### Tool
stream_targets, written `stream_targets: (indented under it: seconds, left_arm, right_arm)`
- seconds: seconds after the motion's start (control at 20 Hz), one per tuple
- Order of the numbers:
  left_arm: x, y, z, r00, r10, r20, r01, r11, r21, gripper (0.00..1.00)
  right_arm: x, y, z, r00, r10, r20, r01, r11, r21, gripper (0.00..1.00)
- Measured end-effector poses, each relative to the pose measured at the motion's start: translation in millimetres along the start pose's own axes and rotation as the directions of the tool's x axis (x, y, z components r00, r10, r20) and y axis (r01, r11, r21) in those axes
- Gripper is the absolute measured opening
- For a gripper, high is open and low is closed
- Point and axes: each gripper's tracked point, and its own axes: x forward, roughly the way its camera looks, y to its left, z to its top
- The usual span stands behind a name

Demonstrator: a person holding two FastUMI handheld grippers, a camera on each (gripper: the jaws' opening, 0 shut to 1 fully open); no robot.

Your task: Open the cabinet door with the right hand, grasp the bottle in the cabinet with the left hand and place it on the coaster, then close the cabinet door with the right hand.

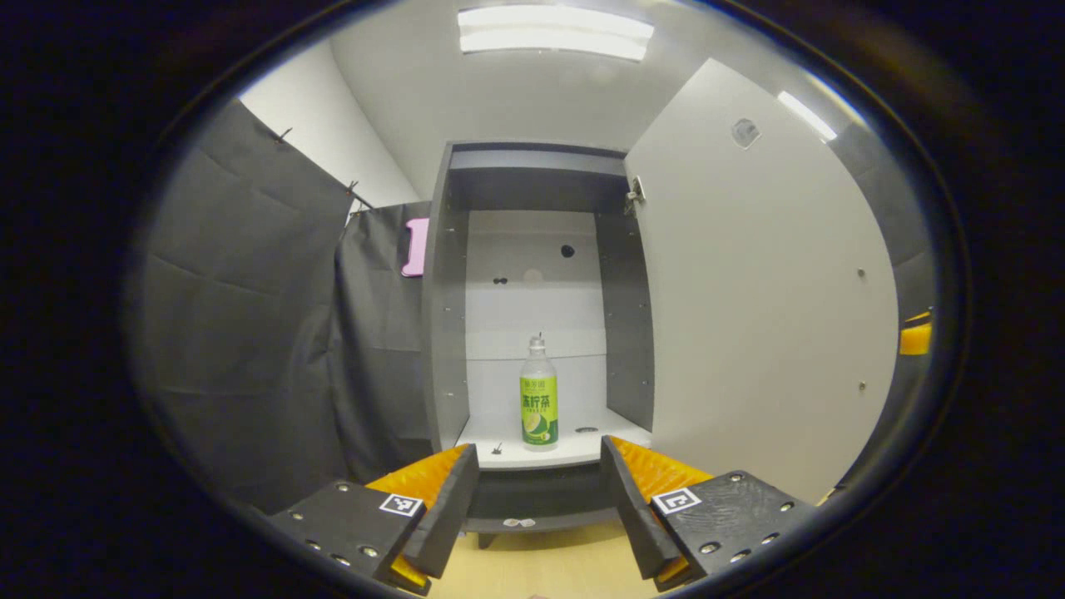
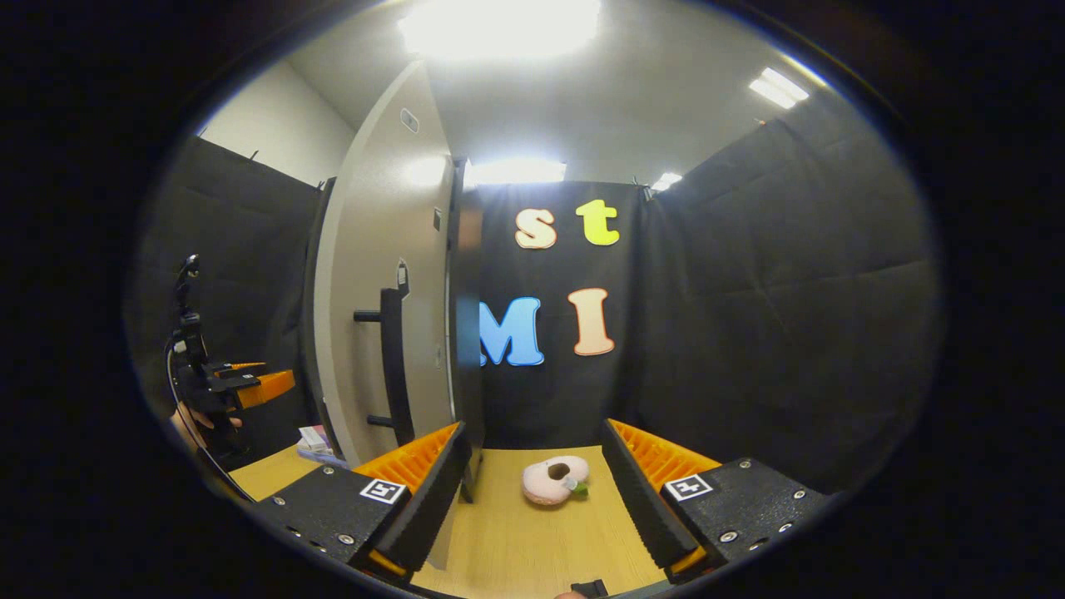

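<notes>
The cabinet point(image 1: 449, 333) stands with its door point(image 1: 765, 291) swung wide to the right. A clear bottle point(image 1: 539, 391) with a green label and white cap stands upright on the white bottom shelf point(image 1: 574, 453), straight ahead of my left gripper point(image 1: 539, 491). That gripper is open, short of the shelf, with nothing between its fingers. In the right gripper view the door point(image 2: 374, 274) is seen from outside, with its black bar handle point(image 2: 391, 358). My right gripper point(image 2: 532, 491) is open and holds nothing, its left finger close beside the door's free edge.
A pink plush ring toy point(image 2: 553, 480) lies on the wooden table point(image 2: 532, 549) ahead of the right gripper. A small flat object point(image 2: 312, 441) lies on the table left of the door. A hand with the left gripper point(image 2: 225, 383) shows far left. Black cloth walls surround the booth.
</notes>
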Motion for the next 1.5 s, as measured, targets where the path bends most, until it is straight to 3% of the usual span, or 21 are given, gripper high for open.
stream_targets:
  seconds: [0.2, 0.25, 0.65, 0.7, 0.8, 0.9, 0.95, 1.05, 1.1, 1.15, 1.35, 1.4, 1.5]
  left_arm:
    - [51.0, 6.7, -5.5, 0.999, -0.039, -0.001, 0.039, 0.999, -0.013, 0.89]
    - [64.1, 7.2, -7.4, 0.999, -0.047, -0.003, 0.047, 0.999, -0.019, 0.84]
    - [167.8, 10.1, -41.4, 0.994, -0.106, -0.035, 0.105, 0.994, -0.037, 0.89]
    - [179.1, 9.8, -45.5, 0.993, -0.112, -0.039, 0.111, 0.993, -0.032, 0.89]
    - [200.0, 8.2, -53.8, 0.992, -0.114, -0.048, 0.113, 0.993, -0.030, 0.80]
    - [221.5, 8.1, -65.6, 0.990, -0.124, -0.062, 0.121, 0.992, -0.038, 0.80]
    - [230.2, 9.3, -70.0, 0.990, -0.124, -0.066, 0.122, 0.992, -0.036, 0.84]
    - [244.2, 9.5, -77.9, 0.989, -0.130, -0.073, 0.128, 0.991, -0.039, 0.84]
    - [249.2, 8.6, -81.1, 0.987, -0.140, -0.079, 0.136, 0.990, -0.048, 0.80]
    - [254.8, 7.3, -84.9, 0.985, -0.149, -0.085, 0.144, 0.988, -0.055, 0.84]
    - [270.9, 4.2, -90.2, 0.983, -0.159, -0.093, 0.154, 0.986, -0.058, 0.84]
    - [275.5, 3.4, -90.2, 0.981, -0.168, -0.094, 0.164, 0.985, -0.050, 0.80]
    - [279.1, 4.2, -91.5, 0.981, -0.172, -0.088, 0.169, 0.985, -0.039, 0.84]
  right_arm:
    - [2.1, -14.9, -14.4, 0.995, -0.099, -0.024, 0.100, 0.994, 0.033, 0.97]
    - [3.8, -18.2, -17.5, 0.992, -0.123, -0.029, 0.124, 0.991, 0.038, 0.97]
    - [21.3, -35.5, -38.6, 0.961, -0.267, -0.073, 0.272, 0.959, 0.075, 0.96]
    - [23.4, -35.6, -42.3, 0.957, -0.277, -0.080, 0.283, 0.956, 0.078, 0.96]
    - [28.7, -34.9, -47.3, 0.951, -0.296, -0.093, 0.303, 0.949, 0.083, 0.95]
    - [30.7, -35.8, -52.8, 0.942, -0.317, -0.107, 0.325, 0.943, 0.074, 0.95]
    - [31.0, -36.1, -55.0, 0.938, -0.327, -0.113, 0.335, 0.940, 0.068, 0.96]
    - [34.1, -37.2, -60.4, 0.930, -0.344, -0.126, 0.354, 0.933, 0.063, 0.95]
    - [36.1, -35.9, -63.0, 0.928, -0.349, -0.132, 0.359, 0.931, 0.067, 0.95]
    - [38.2, -34.7, -64.6, 0.926, -0.351, -0.139, 0.363, 0.929, 0.074, 0.95]
    - [42.1, -31.7, -72.1, 0.920, -0.359, -0.155, 0.372, 0.926, 0.066, 0.95]
    - [42.2, -31.1, -72.8, 0.920, -0.359, -0.158, 0.372, 0.926, 0.060, 0.95]
    - [43.5, -28.6, -74.2, 0.922, -0.355, -0.156, 0.367, 0.928, 0.057, 0.96]
